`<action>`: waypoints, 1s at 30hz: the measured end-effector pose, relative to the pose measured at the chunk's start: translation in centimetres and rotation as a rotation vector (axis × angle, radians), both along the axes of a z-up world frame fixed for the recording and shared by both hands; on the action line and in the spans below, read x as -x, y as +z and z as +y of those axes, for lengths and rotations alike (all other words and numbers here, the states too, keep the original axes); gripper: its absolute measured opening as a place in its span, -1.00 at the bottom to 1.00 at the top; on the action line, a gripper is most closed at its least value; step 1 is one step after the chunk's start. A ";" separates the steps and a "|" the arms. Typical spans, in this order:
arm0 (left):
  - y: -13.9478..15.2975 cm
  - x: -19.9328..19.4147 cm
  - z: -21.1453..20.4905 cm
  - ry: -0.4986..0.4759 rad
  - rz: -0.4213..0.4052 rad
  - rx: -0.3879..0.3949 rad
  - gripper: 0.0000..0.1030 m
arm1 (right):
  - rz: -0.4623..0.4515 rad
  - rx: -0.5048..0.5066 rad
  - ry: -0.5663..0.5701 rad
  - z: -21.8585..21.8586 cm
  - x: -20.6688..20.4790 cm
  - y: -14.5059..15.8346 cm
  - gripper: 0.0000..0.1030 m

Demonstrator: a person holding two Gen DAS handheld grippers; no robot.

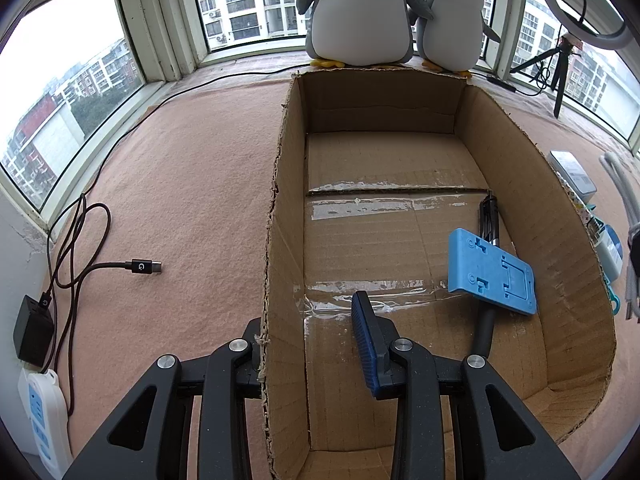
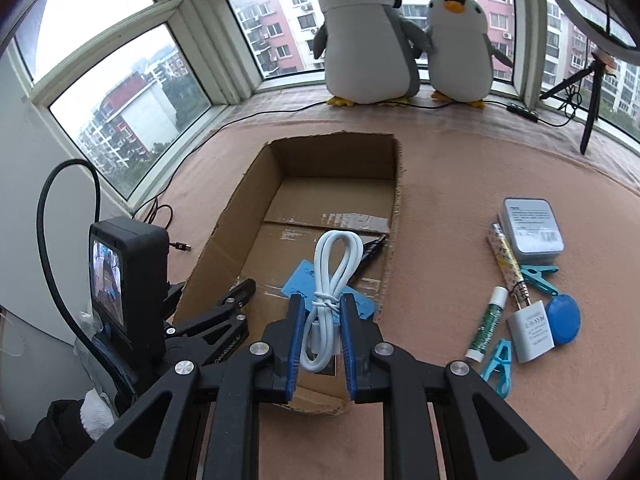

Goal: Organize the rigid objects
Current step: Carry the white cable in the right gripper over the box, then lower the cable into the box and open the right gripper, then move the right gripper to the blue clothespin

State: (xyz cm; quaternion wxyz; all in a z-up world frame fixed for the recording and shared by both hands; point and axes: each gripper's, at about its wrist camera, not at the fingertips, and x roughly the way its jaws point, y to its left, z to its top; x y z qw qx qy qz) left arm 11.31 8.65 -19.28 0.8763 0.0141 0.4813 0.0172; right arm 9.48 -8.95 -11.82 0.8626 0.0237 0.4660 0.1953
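Box [image 2: 224, 216] holds a blue stand [image 1: 490, 272] and pen [image 1: 489, 216] so far. Right gripper [image 2: 320, 332] is clamped on a white cable [image 2: 332, 264] above it; left gripper [image 1: 312, 344] pinches the box wall. Case [image 2: 532, 230], clips [image 2: 538, 274] and charger [image 2: 530, 332] remain on the cloth.

Two plush penguins [image 2: 404, 36] on the sill — tripod [image 2: 588, 100] near, power strip [image 1: 42, 416] left.

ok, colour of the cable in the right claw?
White. The bundled cable, tied at its middle, shows best in the right wrist view, clamped in the right claw.
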 end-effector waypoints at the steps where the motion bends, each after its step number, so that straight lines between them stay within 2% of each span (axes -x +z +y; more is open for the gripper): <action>1: 0.0 0.0 0.0 0.000 0.000 0.000 -0.34 | 0.002 0.005 0.009 0.4 0.0 -0.2 -0.69; 17: 0.0 0.0 0.0 0.000 0.000 0.000 -0.34 | 0.037 0.042 0.072 2.7 -0.1 -2.0 -0.66; 21: 0.0 -0.1 0.0 -0.001 0.000 -0.001 -0.34 | 0.037 0.033 0.074 2.8 0.1 -2.1 -0.36; 30: 0.0 0.0 0.2 0.000 0.000 -0.005 -0.34 | 0.018 -0.038 0.023 0.2 0.6 -0.9 -0.34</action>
